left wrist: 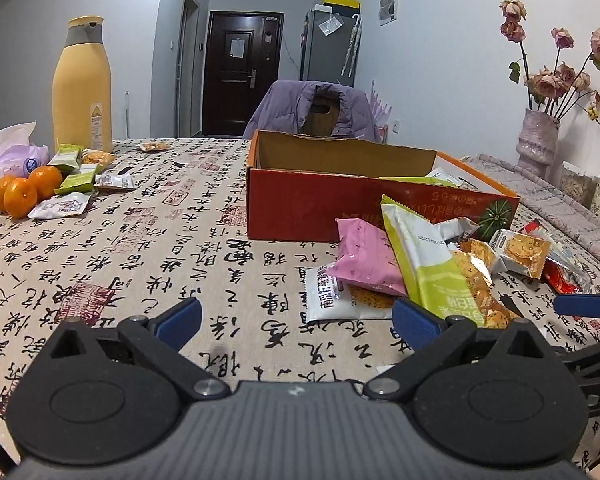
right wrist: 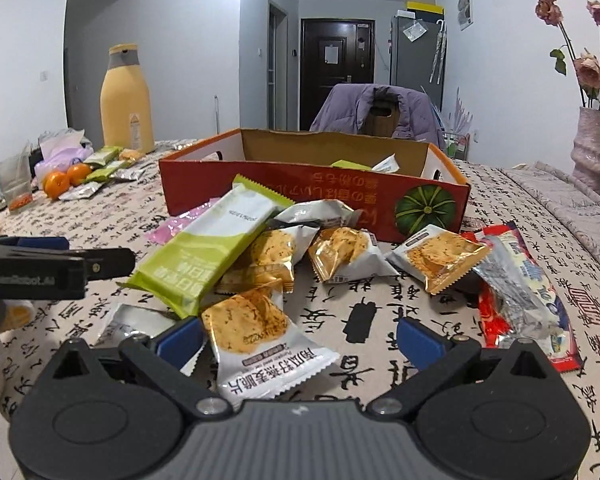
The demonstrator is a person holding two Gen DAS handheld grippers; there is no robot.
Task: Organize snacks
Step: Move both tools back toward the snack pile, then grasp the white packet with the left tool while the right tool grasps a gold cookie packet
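Calligraphy-print table (left wrist: 148,248) under red box (left wrist: 300,208), scattered snack packets (right wrist: 260,280), oranges (left wrist: 20,194), yellow bottle (left wrist: 82,88).

Three oranges (left wrist: 20,196), one yellow bottle (left wrist: 82,88), one cardboard box (left wrist: 300,208), one pink packet (left wrist: 364,256) and two vases (left wrist: 538,142) are counted.

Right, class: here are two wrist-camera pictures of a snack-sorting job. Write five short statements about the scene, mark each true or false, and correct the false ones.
1. Both the left gripper and the right gripper are open. True.
2. The orange cardboard box is completely empty. False: a green packet and a white one lie inside.
3. A long green packet rests on top of the snack pile in front of the box. True.
4. The tangerines are inside the box. False: they sit on the tablecloth near the yellow jug.
5. The right gripper holds a cracker packet. False: the packet lies loose between its open jaws.
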